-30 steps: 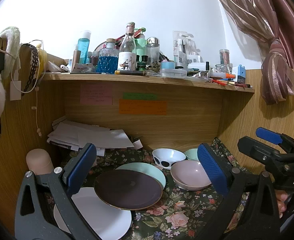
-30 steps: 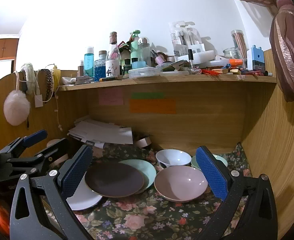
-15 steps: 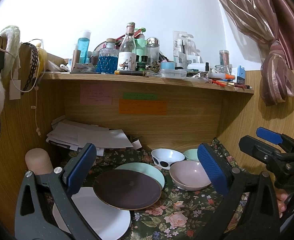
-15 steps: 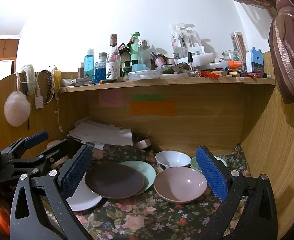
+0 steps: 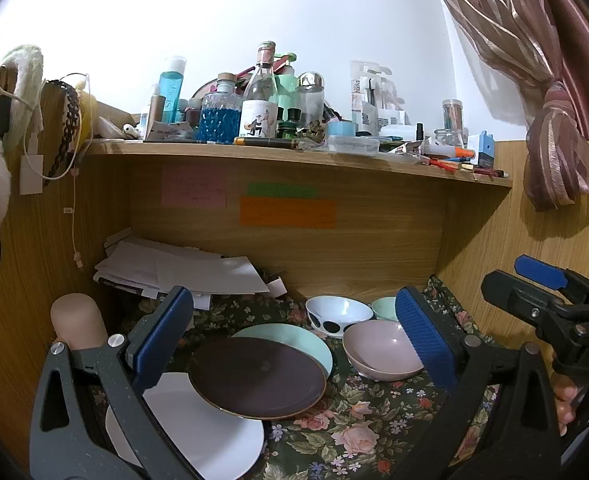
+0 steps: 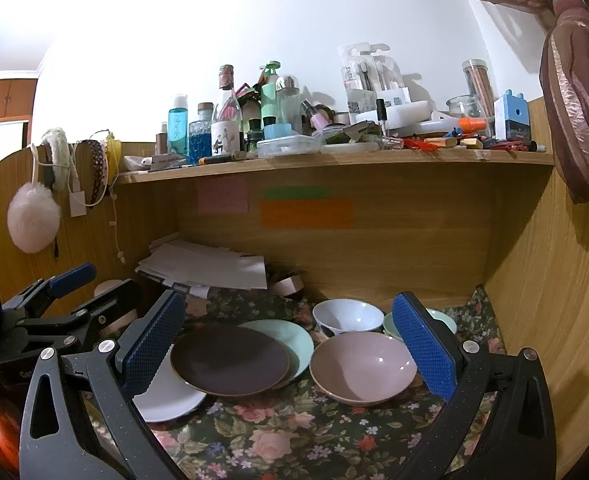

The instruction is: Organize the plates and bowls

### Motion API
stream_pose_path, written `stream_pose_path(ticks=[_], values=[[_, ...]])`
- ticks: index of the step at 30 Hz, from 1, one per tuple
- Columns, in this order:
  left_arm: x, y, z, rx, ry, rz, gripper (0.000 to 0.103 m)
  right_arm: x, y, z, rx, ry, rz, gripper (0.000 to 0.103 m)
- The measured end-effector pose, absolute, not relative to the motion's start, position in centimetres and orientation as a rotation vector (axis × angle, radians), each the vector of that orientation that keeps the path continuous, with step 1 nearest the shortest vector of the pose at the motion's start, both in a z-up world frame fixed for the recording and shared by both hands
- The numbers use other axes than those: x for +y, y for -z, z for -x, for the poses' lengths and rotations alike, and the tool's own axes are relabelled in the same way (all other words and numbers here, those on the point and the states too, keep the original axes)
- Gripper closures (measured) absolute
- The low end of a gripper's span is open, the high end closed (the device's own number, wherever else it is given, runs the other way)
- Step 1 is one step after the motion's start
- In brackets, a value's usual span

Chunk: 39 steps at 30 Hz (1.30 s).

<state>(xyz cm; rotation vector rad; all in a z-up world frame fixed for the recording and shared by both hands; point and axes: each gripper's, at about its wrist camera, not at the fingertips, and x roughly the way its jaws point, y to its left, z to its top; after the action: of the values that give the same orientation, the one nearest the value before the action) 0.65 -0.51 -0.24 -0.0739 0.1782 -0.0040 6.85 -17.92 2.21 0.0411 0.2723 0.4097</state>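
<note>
On the floral cloth a dark brown plate [image 5: 257, 376] [image 6: 229, 360] overlaps a mint plate [image 5: 294, 340] [image 6: 290, 336] and a white plate [image 5: 198, 436] [image 6: 166, 396]. To the right sit a pink bowl [image 5: 378, 350] [image 6: 360, 366], a white bowl with black spots [image 5: 334, 314] [image 6: 346, 316] and a small mint bowl [image 5: 384, 307] [image 6: 440, 318]. My left gripper [image 5: 294, 338] hangs open in front of the plates, holding nothing. My right gripper [image 6: 286, 344] is open too, empty, framing the brown plate and pink bowl.
A wooden shelf [image 5: 294, 152] crowded with bottles spans overhead. A paper stack [image 5: 174, 268] lies at the back left, beside a beige cylinder [image 5: 79, 320]. Wooden walls close in left and right. A curtain [image 5: 554, 128] hangs at the right.
Both grippers have drifted very slightly; the dishes have not moved and both stay open.
</note>
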Motion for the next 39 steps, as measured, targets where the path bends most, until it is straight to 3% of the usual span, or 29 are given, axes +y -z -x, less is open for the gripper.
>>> stream_pose_path(ticks=[13, 24, 30, 39], values=[[0.7, 1.4, -2.4, 0.199, -0.03, 0.057, 0.0, -16.8, -0.8, -8.7, 0.315, -0.421, -0.041, 0.0], [5.3, 4.9, -6.8, 0.389, -0.089, 0.06, 0.001, -14.3, 2.5, -13.0, 0.424, -0.497, -0.017, 0.0], [8.0, 7.3, -8.9, 0.519, -0.123, 0.069, 0.016, -12.4, 4.3, -15.9, 0.531, -0.564, 0.015, 0.001], [10.2, 10.4, -11.0, 0.665, -0.134, 0.104, 0.043, -9.5, 7.2, -21.2, 0.673, -0.619, 0.095, 0.025]])
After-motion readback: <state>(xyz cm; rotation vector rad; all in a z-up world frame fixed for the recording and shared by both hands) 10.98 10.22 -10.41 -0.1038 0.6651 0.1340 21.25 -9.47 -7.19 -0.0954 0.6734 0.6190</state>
